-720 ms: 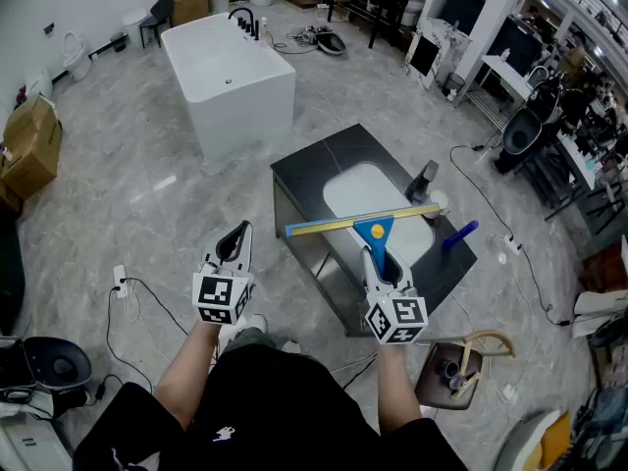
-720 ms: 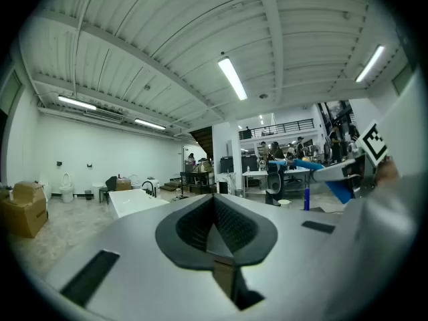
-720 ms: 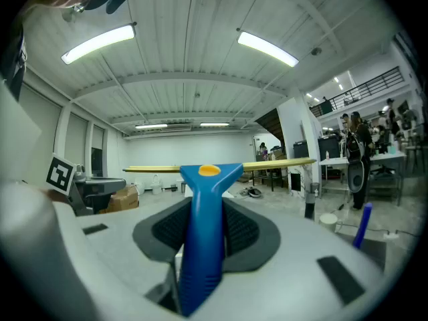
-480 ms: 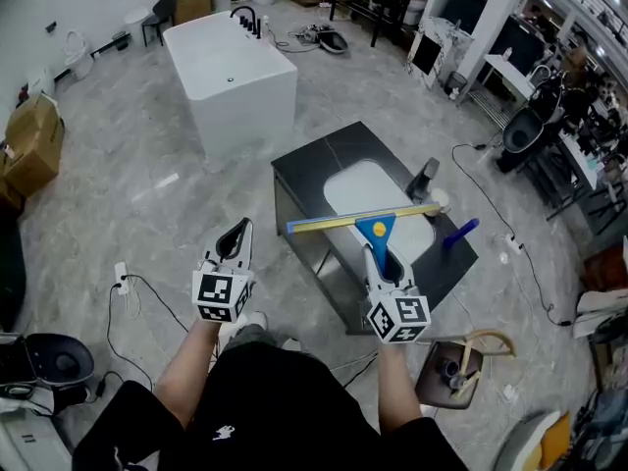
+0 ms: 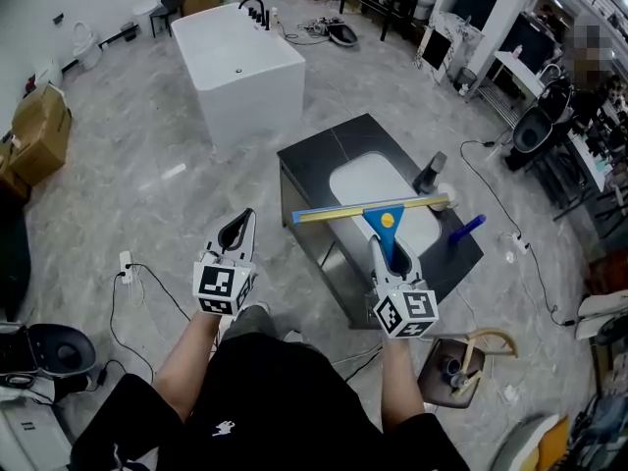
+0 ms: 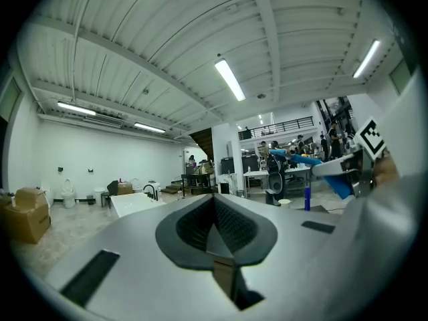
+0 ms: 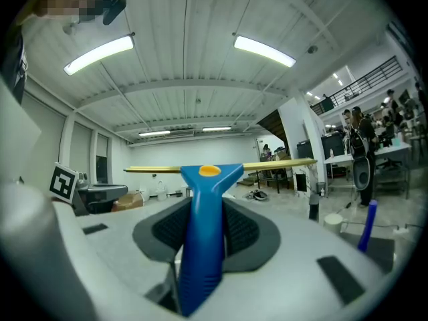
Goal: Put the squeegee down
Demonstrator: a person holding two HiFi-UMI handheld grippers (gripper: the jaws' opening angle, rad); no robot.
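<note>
**Two grippers hovering level, squeegee riding in the right one**

Nearest the person, the left gripper (image 5: pixel 238 230) is idling at nine o'clock of its partner. Its jaws are resting together on nothing, and it is probably being held aside because this job needs only one hand. The right gripper (image 5: pixel 391 256) is clamping the blue handle of the squeegee (image 5: pixel 377 210), pads pressing on both flanks. The tool is jutting out at twelve o'clock with its brass-coloured blade lying crosswise and flat. That level carriage is likely readying the blade to land along its whole length. The blade is hanging in the air, touching nothing, seemingly above the near part of the black vanity counter (image 5: pixel 324 163) and its white basin (image 5: pixel 365 183). At one o'clock of the blade a dark faucet (image 5: pixel 429 173) is standing. At four o'clock a blue stick-like item (image 5: pixel 464 231) is lying near the counter's edge, so bare countertop looks the safer landing spot. Farthest off, at eleven o'clock, a white bathtub (image 5: pixel 240 62) is sitting on the floor.
</note>
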